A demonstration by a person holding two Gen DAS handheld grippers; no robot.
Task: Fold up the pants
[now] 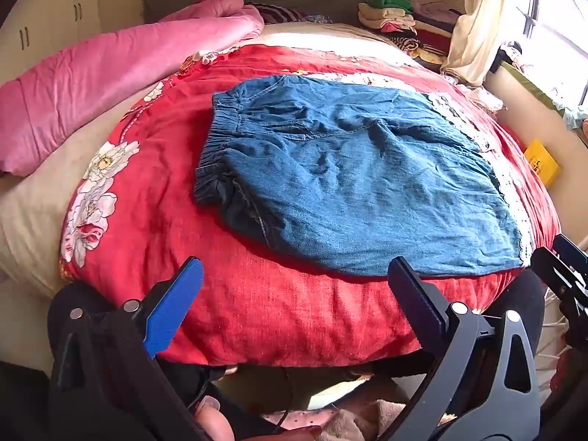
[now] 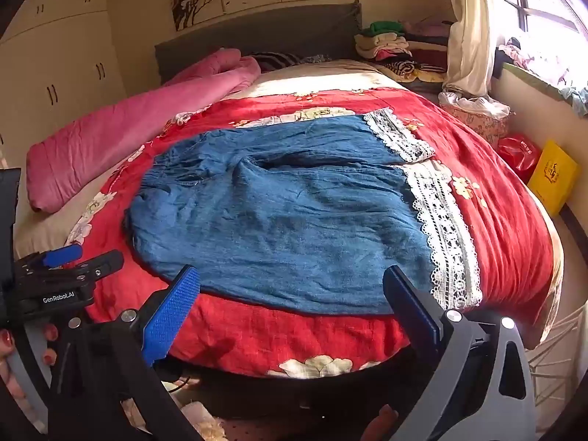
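Jaws spread wide, short of pants [image 1: 352,169].

Daylight poured in from the tall window [image 2: 544,18] at two o'clock in both views, where the panes blew out to pure white glare. A sunlit band lay across the pale cream bed sheet [image 2: 323,73] near twelve o'clock, washed out of detail. The crumpled blue denim pants [image 1: 367,183] were evenly lit, their creases casting soft, shallow shadows, with a thin dark shadow along the near hem. Under the bed at six o'clock it was dim and murky. Fisheye distortion bulged the bed and bent the white wardrobe doors [image 2: 55,73] at nine o'clock; corners vignetted to black.
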